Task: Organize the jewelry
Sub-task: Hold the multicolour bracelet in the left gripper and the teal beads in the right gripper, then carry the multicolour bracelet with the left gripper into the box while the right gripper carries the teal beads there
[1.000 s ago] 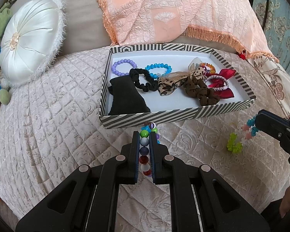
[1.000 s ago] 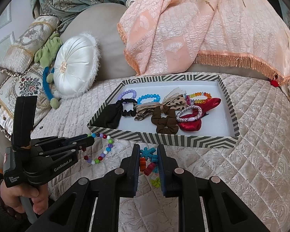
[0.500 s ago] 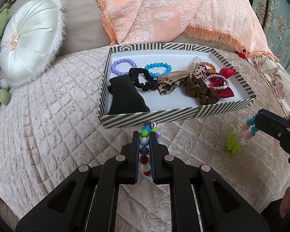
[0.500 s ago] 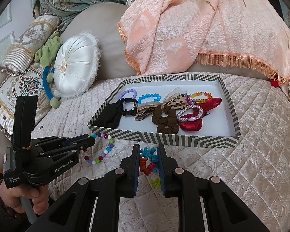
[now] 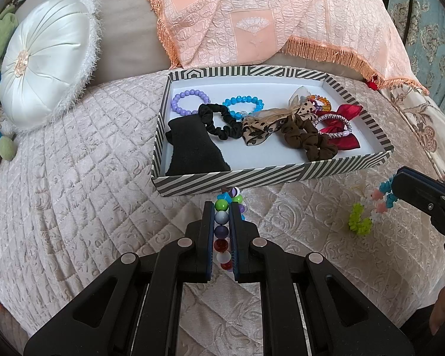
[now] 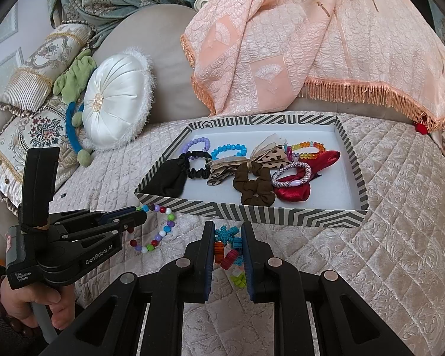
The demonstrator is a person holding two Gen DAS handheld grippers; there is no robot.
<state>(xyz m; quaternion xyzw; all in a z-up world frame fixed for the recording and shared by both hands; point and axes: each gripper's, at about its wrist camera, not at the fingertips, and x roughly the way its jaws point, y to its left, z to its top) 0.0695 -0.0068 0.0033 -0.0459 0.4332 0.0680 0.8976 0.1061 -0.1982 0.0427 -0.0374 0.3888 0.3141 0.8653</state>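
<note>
A striped box [image 5: 252,175] [image 6: 281,214] on the quilted bed holds bead bracelets, scrunchies and bows. My left gripper [image 5: 222,207] [image 6: 139,218] is shut on a multicolour bead bracelet [image 5: 221,228] [image 6: 160,234], held just in front of the box's near wall. My right gripper [image 6: 227,231] [image 5: 400,182] is shut on a colourful snowflake-charm bracelet [image 6: 227,249] [image 5: 370,207], held above the quilt near the box's front right corner.
A white round cushion [image 5: 44,71] [image 6: 115,112] lies left of the box. A pink fringed blanket [image 5: 267,14] [image 6: 311,44] hangs behind it. Patterned pillows [image 6: 29,95] and a green plush toy [image 6: 74,80] sit at far left.
Both grippers have hardly moved; each still holds its bracelet. The box appears very slightly higher in the left wrist view.
</note>
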